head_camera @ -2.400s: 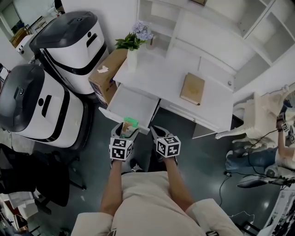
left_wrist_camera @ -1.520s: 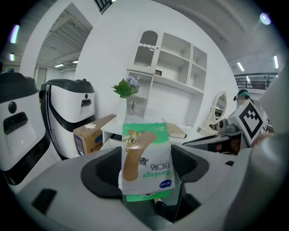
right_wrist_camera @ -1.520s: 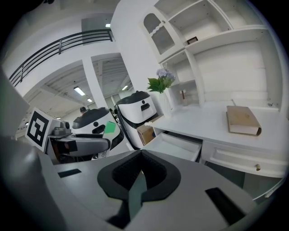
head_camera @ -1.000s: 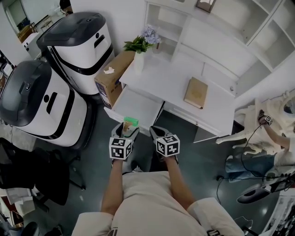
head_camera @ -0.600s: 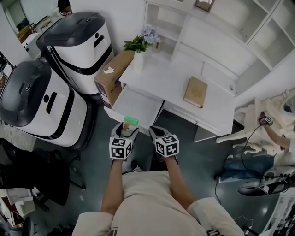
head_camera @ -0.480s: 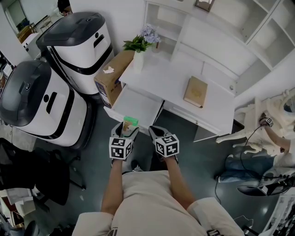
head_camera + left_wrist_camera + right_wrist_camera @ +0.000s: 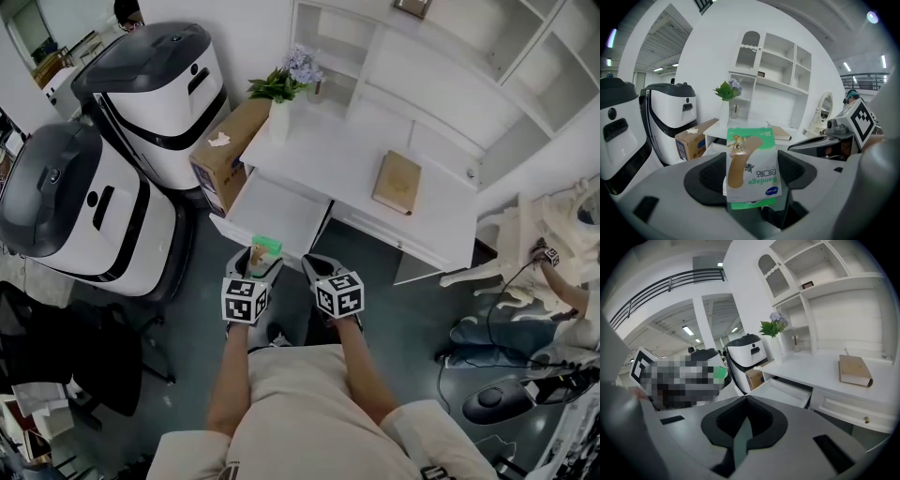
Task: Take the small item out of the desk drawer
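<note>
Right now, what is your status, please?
Left gripper shut on bandage pack, out of open drawer. Right gripper shut, empty. Nothing in the way.

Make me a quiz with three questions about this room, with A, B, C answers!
1. The desk drawer is: A. shut B. open C. missing
2. The brown book lies: A. on the desk top B. inside the drawer C. on the floor
3. The bandage packet is: A. green and white B. red and black C. blue and yellow

1 B: it sticks out, showing its inside.
2 A: it rests flat on the white top.
3 A: those colours show between the left gripper's jaws.
</note>
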### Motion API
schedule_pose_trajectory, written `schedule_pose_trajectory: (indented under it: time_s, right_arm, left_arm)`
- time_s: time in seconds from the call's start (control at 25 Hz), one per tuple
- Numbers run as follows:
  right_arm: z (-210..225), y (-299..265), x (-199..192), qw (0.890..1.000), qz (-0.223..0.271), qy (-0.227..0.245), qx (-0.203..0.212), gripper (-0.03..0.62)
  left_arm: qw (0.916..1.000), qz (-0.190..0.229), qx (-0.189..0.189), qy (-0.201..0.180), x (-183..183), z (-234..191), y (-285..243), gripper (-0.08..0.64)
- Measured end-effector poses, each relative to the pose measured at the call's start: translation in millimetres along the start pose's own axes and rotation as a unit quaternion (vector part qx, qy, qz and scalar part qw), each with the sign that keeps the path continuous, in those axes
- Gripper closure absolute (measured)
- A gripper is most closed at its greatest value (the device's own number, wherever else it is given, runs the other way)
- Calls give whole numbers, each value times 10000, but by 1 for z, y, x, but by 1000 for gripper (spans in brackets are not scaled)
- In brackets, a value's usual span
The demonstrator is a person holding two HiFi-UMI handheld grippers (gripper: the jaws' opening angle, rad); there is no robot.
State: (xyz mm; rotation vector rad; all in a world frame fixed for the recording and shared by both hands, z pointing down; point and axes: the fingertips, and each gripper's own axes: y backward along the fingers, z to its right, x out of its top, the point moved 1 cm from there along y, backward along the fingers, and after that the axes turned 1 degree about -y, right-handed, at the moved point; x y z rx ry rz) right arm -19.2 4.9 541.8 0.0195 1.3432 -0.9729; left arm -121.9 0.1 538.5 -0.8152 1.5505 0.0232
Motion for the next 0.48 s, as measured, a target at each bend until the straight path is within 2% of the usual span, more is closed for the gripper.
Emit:
schedule_pose_trajectory:
  time_s: [0.48]
  right_arm:
    - [2,2,-1,10000,-23,55,12,572]
  left_arm:
    - [10000,-32,-12,4,0,2,0,205]
